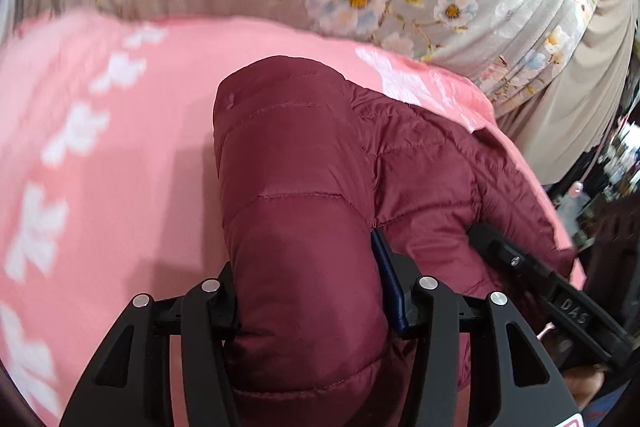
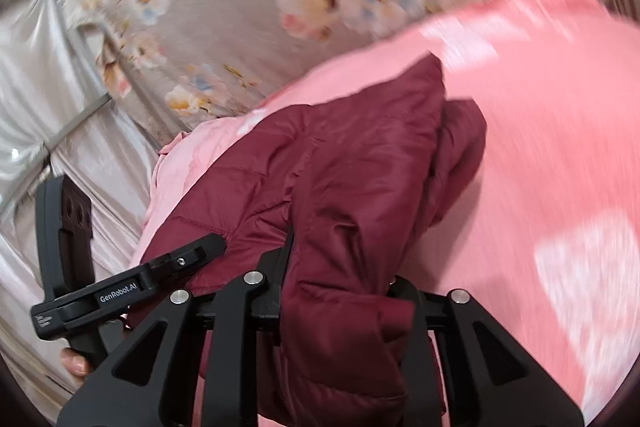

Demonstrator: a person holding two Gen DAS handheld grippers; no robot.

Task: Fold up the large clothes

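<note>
Left claw (image 1: 308, 311) and right claw (image 2: 340, 303) each clamping puffy quilted maroon jacket (image 1: 304, 155), pink sheet (image 1: 120, 155)

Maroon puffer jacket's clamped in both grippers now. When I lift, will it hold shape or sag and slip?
Likely sags: the maroon puffer jacket already drapes in loose folds. Probably light, given its puffy quilting. The shiny shell may slip, though the left gripper and right gripper pinch thick bunches.

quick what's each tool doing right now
Left tool: closed on the maroon puffer jacket.
Right tool: closed on the same jacket.
</note>
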